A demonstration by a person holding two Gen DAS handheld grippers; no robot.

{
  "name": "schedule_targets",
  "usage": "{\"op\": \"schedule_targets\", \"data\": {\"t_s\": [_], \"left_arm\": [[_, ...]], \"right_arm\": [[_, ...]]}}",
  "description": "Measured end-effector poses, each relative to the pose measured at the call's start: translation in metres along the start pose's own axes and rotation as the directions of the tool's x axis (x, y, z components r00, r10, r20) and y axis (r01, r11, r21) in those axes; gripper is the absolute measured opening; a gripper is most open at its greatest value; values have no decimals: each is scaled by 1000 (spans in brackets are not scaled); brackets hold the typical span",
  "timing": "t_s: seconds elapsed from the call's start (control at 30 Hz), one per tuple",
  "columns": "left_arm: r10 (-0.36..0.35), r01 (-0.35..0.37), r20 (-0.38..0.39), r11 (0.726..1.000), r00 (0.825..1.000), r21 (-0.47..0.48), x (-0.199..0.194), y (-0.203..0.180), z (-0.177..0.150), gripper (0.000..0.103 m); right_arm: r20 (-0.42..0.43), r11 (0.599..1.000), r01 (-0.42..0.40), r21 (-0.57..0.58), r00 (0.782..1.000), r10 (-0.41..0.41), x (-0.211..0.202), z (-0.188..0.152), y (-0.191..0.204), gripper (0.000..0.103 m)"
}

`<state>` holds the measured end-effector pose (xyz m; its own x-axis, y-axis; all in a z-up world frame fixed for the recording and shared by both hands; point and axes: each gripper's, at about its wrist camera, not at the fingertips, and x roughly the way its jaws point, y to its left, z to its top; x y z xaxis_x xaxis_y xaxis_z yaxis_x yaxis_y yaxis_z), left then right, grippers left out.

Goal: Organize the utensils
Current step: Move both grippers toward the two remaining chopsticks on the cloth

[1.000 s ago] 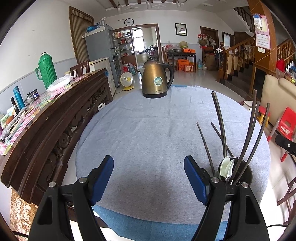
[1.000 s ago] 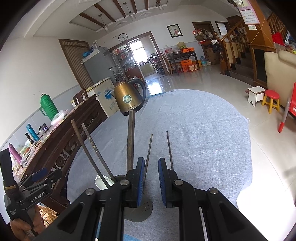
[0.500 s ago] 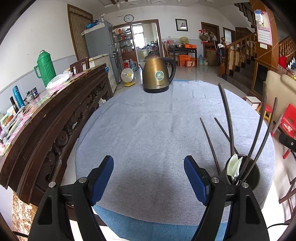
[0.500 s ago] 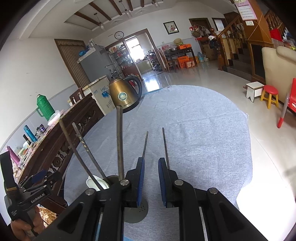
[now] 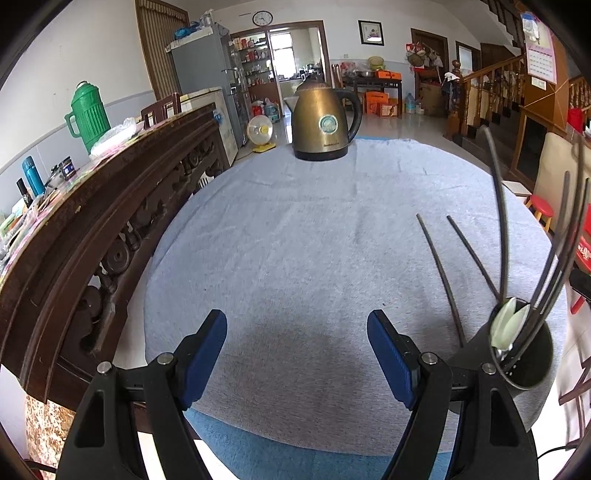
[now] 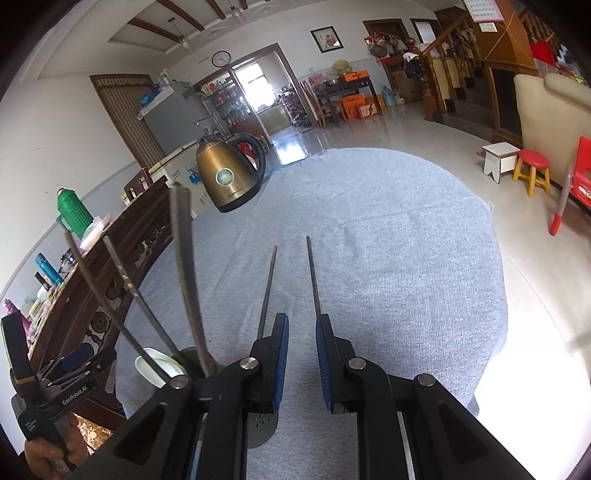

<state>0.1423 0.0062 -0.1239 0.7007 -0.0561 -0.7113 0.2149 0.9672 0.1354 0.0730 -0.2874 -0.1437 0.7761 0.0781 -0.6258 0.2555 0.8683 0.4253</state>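
Large tiled living room with white walls, beamed ceiling, round wall clock, wooden staircase at right, grey refrigerator beside an open doorway. Round table under a pale blue-grey woven cloth, soft and slightly fuzzy, filling both views. Dark carved wooden sideboard along the left, crowded with bottles and a ribbed green thermos. Brass-coloured electric kettle at the table's far edge, black handle and base, round green badge on its belly, small brand lettering too tiny to read. Black cylindrical utensil holder near the table's right front edge, perforated, holding a white ceramic spoon and several long dark chopsticks leaning outward. "GenRobot.AI" printed in white on the left gripper's body in the right wrist view. Left gripper spread wide over bare cloth, blue pads gripping nothing. Right gripper narrowed onto two thin dark chopsticks projecting forward over the cloth, just beside the holder.
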Motion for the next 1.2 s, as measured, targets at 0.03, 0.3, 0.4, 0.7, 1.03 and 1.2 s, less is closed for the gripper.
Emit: {"op": "schedule_targets", "data": {"t_s": [0.03,0.3,0.4,0.7,1.03,1.2], "left_arm": [[1,-1,-6,1000,1000,-2,3,1,0,79],[9,-10,-45,1000,999,-13,22,5,-3,79],[13,-14,-61,1000,998,-15,29,6,-4,79],[11,-13,-108,1000,994,-19,54,9,-3,79],[14,-23,-170,999,985,-48,95,21,5,79],[-23,18,-180,999,983,-31,118,14,23,79]], "right_arm": [[-6,1000,2,2,1000,-2,3,0,-1,17],[-36,1000,11,16,999,-10,17,-2,-6,17],[-47,1000,15,19,999,-14,24,-3,-9,17],[-81,999,24,32,997,-21,44,4,-14,17],[-158,1000,16,24,987,-12,109,47,-19,20],[-216,1000,11,-1,976,-11,161,67,-14,32]]}}
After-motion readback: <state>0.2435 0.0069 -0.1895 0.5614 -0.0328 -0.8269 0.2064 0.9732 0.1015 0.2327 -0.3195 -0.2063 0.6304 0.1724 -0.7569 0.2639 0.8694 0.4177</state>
